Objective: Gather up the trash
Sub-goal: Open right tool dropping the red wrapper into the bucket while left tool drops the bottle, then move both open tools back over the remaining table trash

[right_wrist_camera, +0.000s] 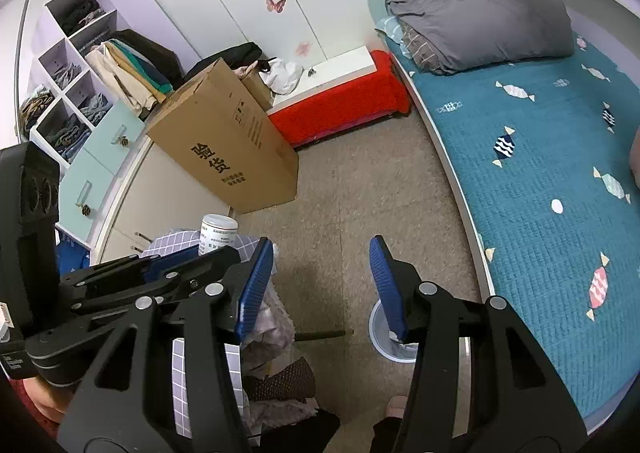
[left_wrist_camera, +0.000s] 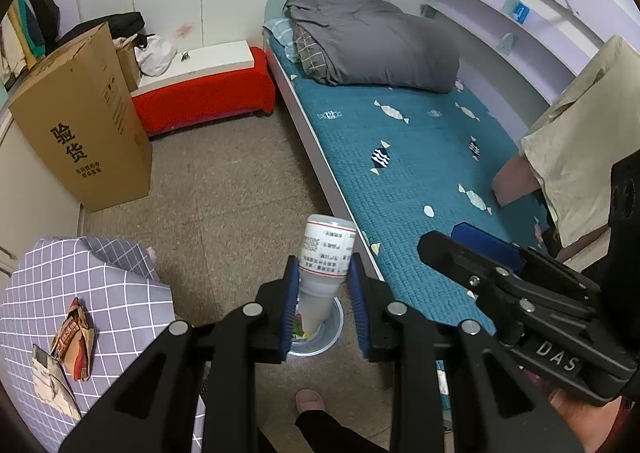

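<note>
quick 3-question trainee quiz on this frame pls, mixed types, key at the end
1. True or false: the left gripper holds a white plastic bottle.
2. What lies between the blue pads of the right gripper? A) the bottle B) nothing C) a crumpled wrapper
3. Where does the crumpled wrapper lie?

Key
1. True. The pads press on the bottle's sides, above a clear cup on the floor.
2. B. The jaws stand apart, with only floor behind them.
3. On the checked cloth, at the left of the left wrist view, beside a piece of torn paper.
</note>
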Available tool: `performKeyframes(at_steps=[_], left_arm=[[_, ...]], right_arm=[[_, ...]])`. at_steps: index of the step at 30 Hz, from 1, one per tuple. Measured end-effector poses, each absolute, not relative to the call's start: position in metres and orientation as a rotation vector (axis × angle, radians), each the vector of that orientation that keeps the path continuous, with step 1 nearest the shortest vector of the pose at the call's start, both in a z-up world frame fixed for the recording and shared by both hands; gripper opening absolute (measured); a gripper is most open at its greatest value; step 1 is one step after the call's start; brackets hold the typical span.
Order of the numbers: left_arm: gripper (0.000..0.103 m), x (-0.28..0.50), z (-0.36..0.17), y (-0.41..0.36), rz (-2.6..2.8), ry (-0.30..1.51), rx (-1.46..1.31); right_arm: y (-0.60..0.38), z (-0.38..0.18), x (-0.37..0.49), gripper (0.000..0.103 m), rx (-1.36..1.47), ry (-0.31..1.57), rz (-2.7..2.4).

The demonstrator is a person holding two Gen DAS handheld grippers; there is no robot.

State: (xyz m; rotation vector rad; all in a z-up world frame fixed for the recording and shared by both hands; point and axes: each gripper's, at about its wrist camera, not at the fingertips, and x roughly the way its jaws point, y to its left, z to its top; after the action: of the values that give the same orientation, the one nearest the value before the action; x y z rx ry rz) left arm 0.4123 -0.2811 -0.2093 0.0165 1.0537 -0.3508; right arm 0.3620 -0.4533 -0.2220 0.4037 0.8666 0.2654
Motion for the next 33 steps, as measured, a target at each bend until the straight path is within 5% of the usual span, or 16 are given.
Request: performKeyframes(at_steps=[24,26,28,33], left_arm=[[0.026,0.41,-0.202,-0.303,-0.376,1.013,0.058],[0.033,0.412,-0.203,-0.303,-0.375,1.019,0.05],[0.06,0.413,-0.203,-0.302,-0.362,1.021,0.045],[0.062,0.412,-0.2,-0.299,-0.356,1.01,0.03]], right_arm=[[-0.475,-0.206,0.339,0.053,0.409,0.784,0.191],[-0.477,-0.207,0.339,0.053,0.415,0.783,0.187],[-0.478,-0.207,0.339,0.053,0.42,0.782,0.184],[-0.479,-0.207,0.339,0.053,0.422,0.785,0.188]])
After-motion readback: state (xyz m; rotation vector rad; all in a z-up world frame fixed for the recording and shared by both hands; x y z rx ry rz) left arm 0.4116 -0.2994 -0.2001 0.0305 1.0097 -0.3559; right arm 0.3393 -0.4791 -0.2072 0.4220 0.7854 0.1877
